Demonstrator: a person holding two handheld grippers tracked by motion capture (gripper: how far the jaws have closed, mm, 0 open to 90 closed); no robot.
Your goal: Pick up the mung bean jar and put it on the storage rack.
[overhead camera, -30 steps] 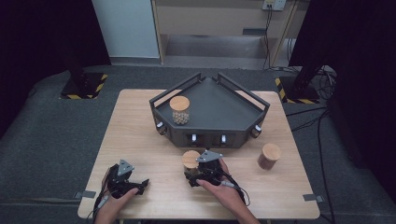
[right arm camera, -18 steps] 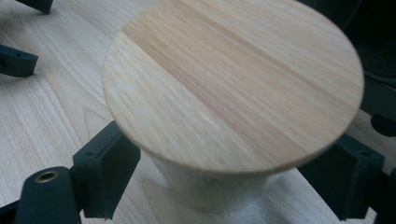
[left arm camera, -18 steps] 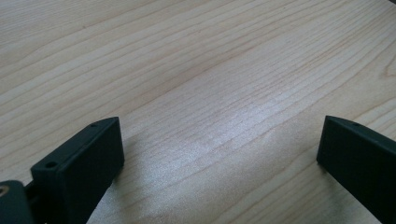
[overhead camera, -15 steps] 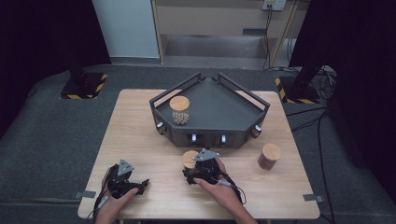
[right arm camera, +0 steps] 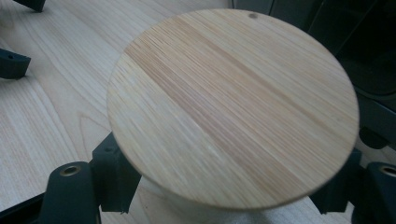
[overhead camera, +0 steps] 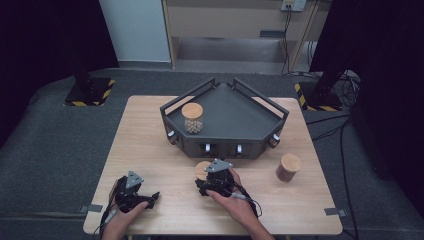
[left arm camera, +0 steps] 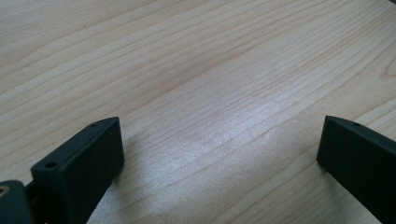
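Note:
A glass jar with a round wooden lid stands on the table just in front of the black tray. My right gripper has just been closing its jaws around this jar below the lid, and its pads now press on the jar's sides. My left gripper rests low over bare wood at the front left, open, with nothing between its fingers.
On the tray's left side stands a second jar filled with pale balls. A third, brownish jar stands on the table at the right. The wooden table has a near edge close behind both hands.
The right gripper has slid slightly toward the jar in front of the tray and closed on it. The left gripper has stayed where it was.

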